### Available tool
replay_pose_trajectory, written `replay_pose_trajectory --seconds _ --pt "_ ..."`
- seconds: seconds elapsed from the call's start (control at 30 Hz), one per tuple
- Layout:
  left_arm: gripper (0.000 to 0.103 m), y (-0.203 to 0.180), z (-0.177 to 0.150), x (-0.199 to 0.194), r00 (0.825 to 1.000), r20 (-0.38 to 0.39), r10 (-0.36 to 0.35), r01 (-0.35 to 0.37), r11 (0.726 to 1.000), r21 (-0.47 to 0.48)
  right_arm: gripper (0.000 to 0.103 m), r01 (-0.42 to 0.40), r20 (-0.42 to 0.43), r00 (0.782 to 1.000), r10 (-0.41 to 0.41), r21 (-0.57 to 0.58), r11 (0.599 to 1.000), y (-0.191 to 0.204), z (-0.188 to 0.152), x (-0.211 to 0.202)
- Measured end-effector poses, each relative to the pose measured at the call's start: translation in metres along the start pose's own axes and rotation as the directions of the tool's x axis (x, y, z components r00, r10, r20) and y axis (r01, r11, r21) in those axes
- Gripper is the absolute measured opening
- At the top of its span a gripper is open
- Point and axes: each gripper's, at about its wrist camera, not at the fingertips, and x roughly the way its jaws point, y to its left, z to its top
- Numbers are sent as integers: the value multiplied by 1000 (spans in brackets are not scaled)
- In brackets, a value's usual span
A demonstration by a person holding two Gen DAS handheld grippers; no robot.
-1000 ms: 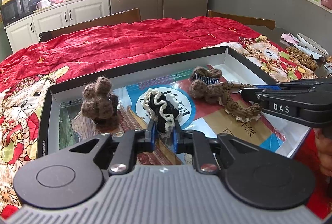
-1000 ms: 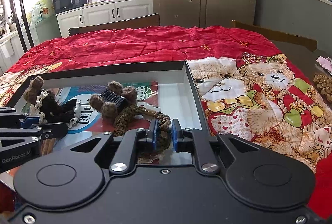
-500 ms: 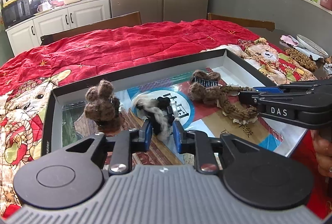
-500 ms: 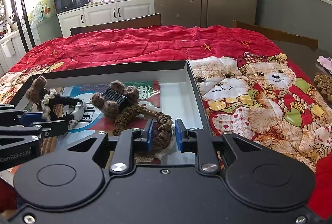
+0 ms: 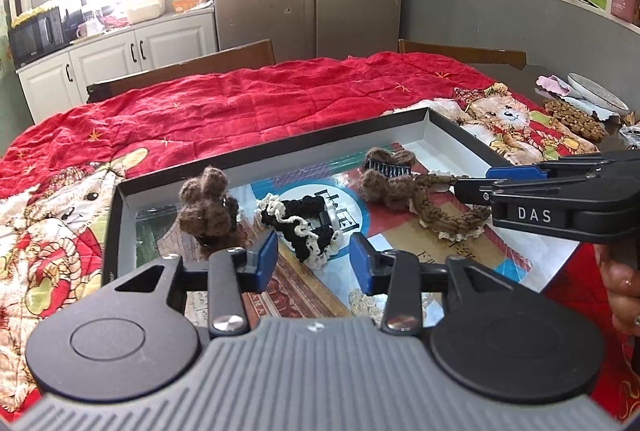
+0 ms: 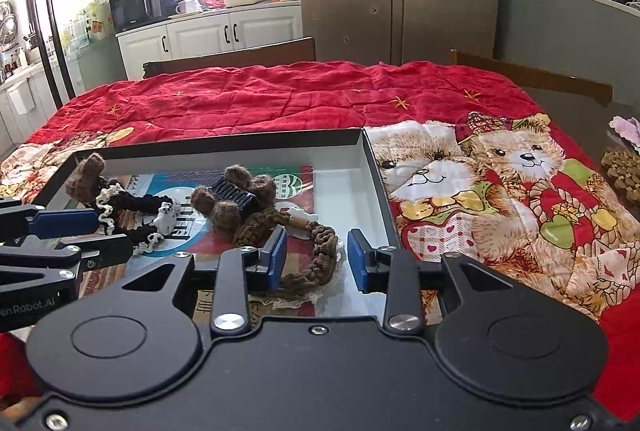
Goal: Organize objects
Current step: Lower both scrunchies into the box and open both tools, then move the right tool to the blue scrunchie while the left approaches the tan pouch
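Quilted red cloth printed with teddy bears (image 6: 500,191) covers the worktop, soft and rumpled, so whatever sits on it rests a little unevenly. On it lies the shallow black-rimmed cardboard box lid with white inner walls (image 5: 452,129), its floor lined with a glossy printed sheet; it serves as the collecting tray, and all the small pieces lie inside it.

Furthest right in the tray is the long brown braided headband with cream lace edging (image 6: 316,251), its fuzzy bear-eared end carrying a black comb clip. The right gripper (image 6: 316,259) is letting go: its jaws are opening, the blue pads clear of the braid, which lies on the tray floor between them. In the middle sits the black crocheted hair band with a cream ruffled trim (image 5: 304,227), limp and looped. The left gripper (image 5: 314,259) is likewise opening, pads apart and not pressing on the band, which lies just ahead of them. At the left stands a small brown woolly knitted clip shaped like ears (image 5: 208,207), upright near the tray wall.
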Motion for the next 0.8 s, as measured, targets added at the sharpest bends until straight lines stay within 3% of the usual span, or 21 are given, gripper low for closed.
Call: replay_pose_trajectory --seconds 0.8 --pt "71 0 -11 -69 996 89 -17 17 1000 7 35 -70 23 997 72 -66 995 10 -14 -54"
